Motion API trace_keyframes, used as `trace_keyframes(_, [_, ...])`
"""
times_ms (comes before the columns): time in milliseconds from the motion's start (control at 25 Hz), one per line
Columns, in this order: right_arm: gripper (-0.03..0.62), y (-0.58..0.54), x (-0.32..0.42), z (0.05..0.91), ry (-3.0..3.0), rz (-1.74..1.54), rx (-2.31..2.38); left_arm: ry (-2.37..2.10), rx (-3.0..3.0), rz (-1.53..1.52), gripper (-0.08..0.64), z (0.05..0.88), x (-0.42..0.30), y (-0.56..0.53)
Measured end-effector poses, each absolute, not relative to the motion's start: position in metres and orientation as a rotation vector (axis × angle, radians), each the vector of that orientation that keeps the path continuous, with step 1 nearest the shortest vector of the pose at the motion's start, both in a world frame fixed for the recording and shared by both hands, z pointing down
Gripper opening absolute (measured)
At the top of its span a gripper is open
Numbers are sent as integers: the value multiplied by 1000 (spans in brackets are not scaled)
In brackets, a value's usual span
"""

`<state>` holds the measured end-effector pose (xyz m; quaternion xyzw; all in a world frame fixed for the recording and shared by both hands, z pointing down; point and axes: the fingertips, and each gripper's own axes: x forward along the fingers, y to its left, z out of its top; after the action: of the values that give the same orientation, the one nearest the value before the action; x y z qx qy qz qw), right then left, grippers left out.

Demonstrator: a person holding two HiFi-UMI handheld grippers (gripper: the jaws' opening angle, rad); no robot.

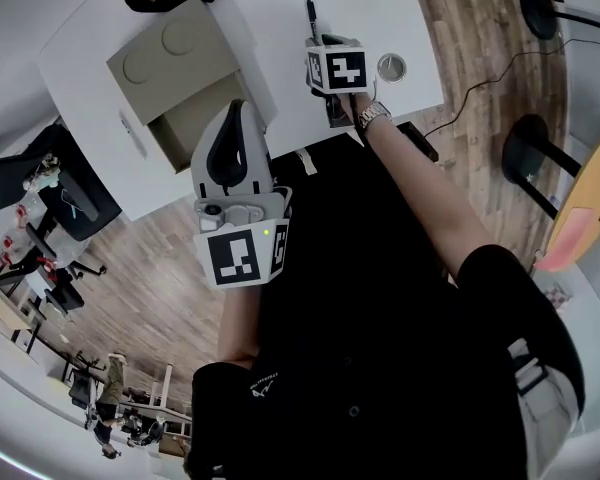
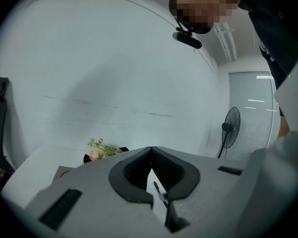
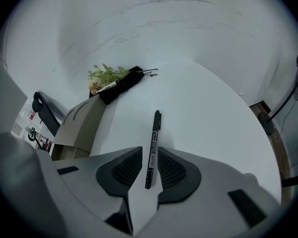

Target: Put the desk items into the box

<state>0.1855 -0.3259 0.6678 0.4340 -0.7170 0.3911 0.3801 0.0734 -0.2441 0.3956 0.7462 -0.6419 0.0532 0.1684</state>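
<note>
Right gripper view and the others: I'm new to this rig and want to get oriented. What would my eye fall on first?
First, the black pen lying on the white table, with the right tool straddling its near end, jaws apart. Next, the open cardboard box at the upper left of the head view. The left tool shows just below the box in that view, jaws together and empty.
</note>
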Motion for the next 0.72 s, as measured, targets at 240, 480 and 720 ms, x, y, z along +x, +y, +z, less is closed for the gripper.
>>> trace_keyframes(240, [95, -324, 183, 678, -1800, 997, 1102, -1825, 2109, 159, 8, 402, 72, -243])
trace_keyframes(480, [65, -323, 186, 682, -1765, 936, 1140, -1849, 2081, 158, 8, 402, 64, -237])
trace_keyframes(720, [40, -324, 189, 682, -1764, 930, 1154, -1876, 2064, 154, 8, 403, 59, -232])
